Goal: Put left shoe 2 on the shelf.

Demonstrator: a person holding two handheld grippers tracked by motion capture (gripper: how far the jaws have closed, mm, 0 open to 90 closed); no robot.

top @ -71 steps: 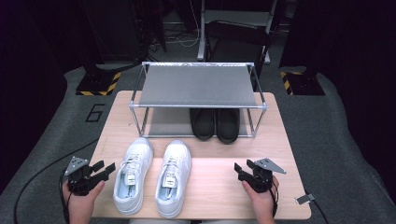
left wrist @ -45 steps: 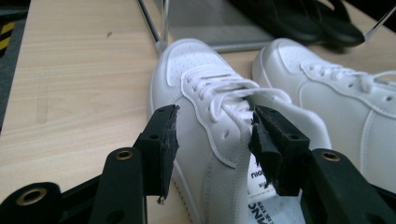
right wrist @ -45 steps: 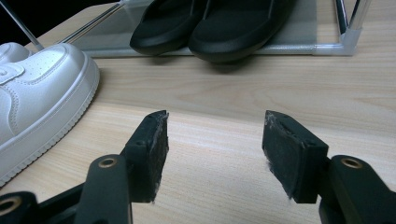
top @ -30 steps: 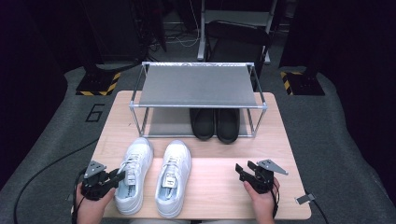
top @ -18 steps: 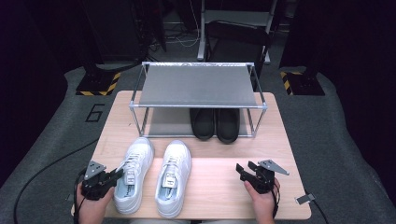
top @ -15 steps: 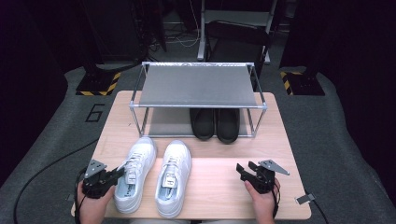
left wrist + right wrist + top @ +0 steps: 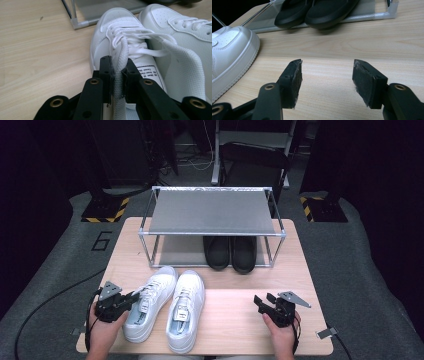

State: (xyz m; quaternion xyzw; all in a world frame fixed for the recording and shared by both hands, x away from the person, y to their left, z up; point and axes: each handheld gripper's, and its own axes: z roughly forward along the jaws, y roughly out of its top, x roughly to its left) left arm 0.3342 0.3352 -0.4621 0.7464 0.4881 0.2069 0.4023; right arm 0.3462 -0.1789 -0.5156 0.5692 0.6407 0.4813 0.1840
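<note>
A white shoelace [image 7: 119, 72] is pinched between the left tool's [image 7: 117, 75] jaws.

A pair of white leather sneakers [image 7: 165, 307] with white woven laces [image 7: 120, 67] is seen lower left of the high view, a black-printed white label on one tongue. Black is worn by the pair of matte slip-on shoes [image 7: 231, 252] at centre. The light wood-grain tabletop [image 7: 240, 320] is pale tan, the metal-framed shoe rack [image 7: 212, 212] grey with silver tubes. Yellow-black hazard stripes [image 7: 105, 211] are spotted upper left on the floor.
</note>
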